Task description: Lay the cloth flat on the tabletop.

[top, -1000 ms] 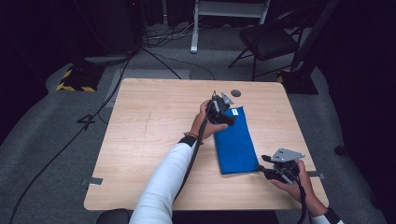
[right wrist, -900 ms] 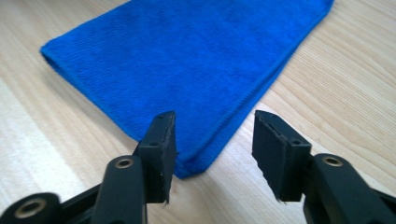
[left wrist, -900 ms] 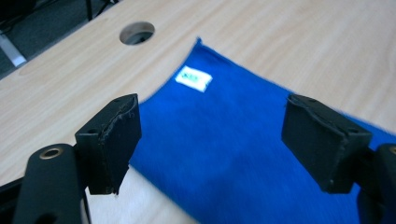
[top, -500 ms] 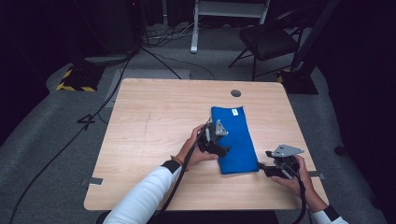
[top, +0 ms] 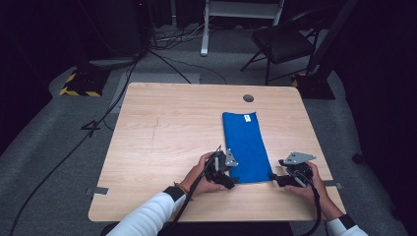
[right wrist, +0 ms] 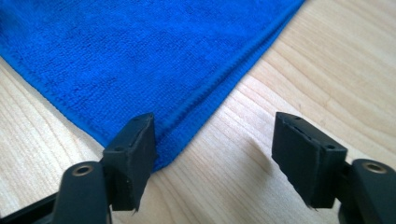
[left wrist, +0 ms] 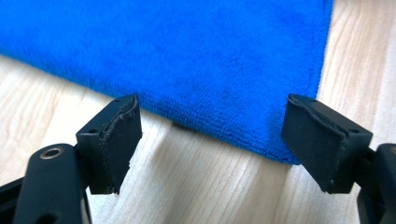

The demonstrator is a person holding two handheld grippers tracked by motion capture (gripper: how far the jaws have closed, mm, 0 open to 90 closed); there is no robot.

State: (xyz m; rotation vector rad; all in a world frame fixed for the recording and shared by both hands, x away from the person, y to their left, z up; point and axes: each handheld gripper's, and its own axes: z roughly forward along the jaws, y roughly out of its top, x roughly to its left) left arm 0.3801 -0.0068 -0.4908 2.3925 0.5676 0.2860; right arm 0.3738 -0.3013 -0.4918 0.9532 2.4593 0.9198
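Since the earlier frames the left gripper (top: pixel 231 183) has travelled from the far end of the blue cloth (top: pixel 244 147) back to its near left corner, while the right gripper (top: pixel 273 179) sits low at the near right corner, its jaws having just been opening with the cloth corner lying loose by one pad. Both grippers now stand wide apart and grasp nothing.

Cloth: a folded blue terry rectangle, long axis running away from the person, a small white label at its far end, lying flat on the wooden table (top: pixel 162 142), between the two tools.

Left gripper view: the cloth's (left wrist: pixel 196 60) stitched near edge runs just ahead of both pads, its corner close inside the right-hand pad; a small dark tag peeks out beneath the edge. Right gripper view: the cloth's (right wrist: pixel 135 56) layered hem converges on a corner that tucks behind the left-hand pad, bare wood ahead of the other. High view alone gives the full outline.

Open tabletop extends broadly beyond the left gripper's outer side; the table's near edge lies close behind both hands.
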